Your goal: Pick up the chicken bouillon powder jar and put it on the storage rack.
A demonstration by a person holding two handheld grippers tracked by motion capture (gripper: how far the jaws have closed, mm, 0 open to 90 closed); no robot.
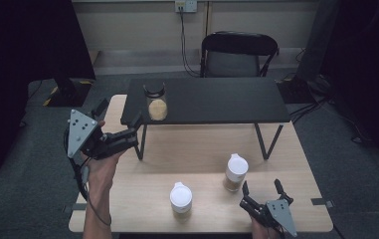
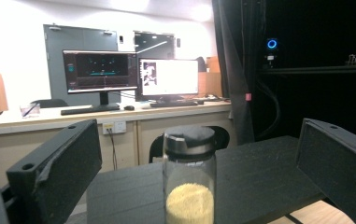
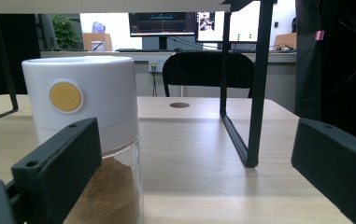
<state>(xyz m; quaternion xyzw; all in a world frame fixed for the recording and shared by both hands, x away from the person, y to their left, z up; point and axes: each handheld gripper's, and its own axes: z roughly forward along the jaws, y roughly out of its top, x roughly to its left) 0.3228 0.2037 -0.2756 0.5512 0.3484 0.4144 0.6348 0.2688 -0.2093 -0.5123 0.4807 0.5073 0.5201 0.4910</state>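
Just ahead of left gripper (image 1: pixel 136 130): jar (image 1: pixel 157 103).

No text, label or number is legible anywhere.

a wooden table (image 1: pixel 202 149) carries two white-lidded jars (image 1: pixel 181 200) and a black shelf (image 1: pixel 217 99) bearing a black-lidded jar (image 1: pixel 156 102)

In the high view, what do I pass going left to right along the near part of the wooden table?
Left hand-held gripper → white-lidded jar nearer the front edge → second white-lidded jar → right hand-held gripper.
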